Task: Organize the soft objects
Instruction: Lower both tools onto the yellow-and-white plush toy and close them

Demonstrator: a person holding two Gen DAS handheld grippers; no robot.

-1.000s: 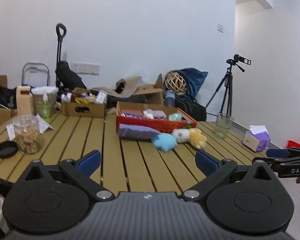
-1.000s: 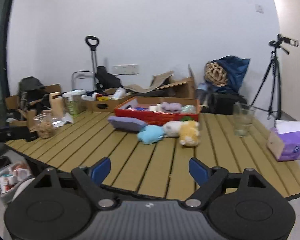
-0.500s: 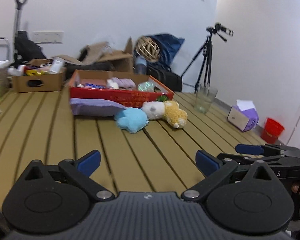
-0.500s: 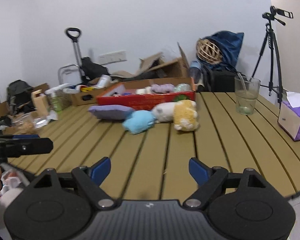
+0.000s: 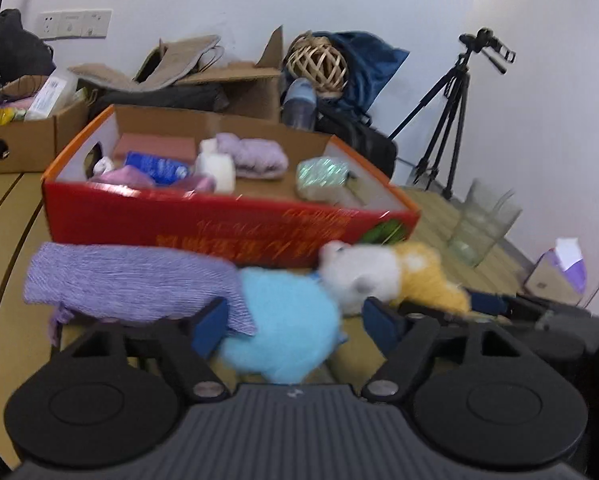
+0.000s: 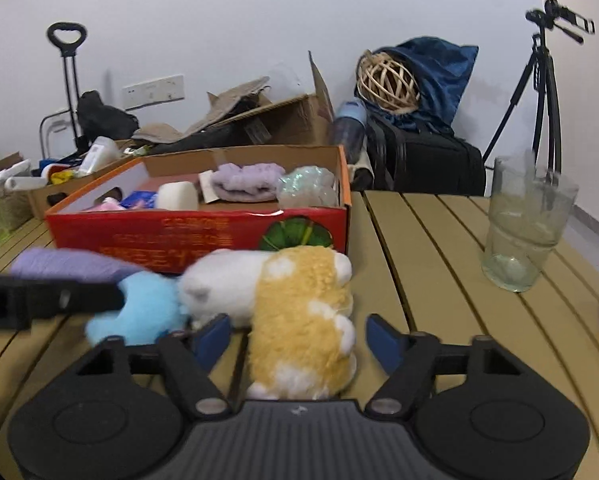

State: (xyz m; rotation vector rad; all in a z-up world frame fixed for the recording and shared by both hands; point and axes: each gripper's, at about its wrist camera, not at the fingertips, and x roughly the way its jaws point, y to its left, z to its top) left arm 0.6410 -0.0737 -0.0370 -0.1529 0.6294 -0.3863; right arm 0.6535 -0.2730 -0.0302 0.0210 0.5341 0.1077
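Observation:
A light blue plush [image 5: 275,312] lies on the slatted table between the fingers of my left gripper [image 5: 295,326]. Its jaws are closing, and a gap still shows at the right pad. Beside it lie a white plush [image 5: 359,272] and a yellow and white plush [image 6: 303,312]. The yellow one sits between the fingers of my right gripper [image 6: 299,338], whose jaws are also closing without pressing on it. A purple cloth [image 5: 131,280] lies left of the blue plush. Behind them stands a red box [image 5: 219,220] holding several soft items.
A glass vase [image 6: 527,228] stands on the table to the right, and a tissue box [image 5: 559,276] sits beyond it. A brown cardboard box [image 5: 15,140] with odds and ends is at the back left. Bags and a tripod [image 6: 539,80] stand behind the table.
Both grippers have come forward and down across the table to the plush toys. Their jaws have narrowed, the left around the blue plush, the right around the yellow one.

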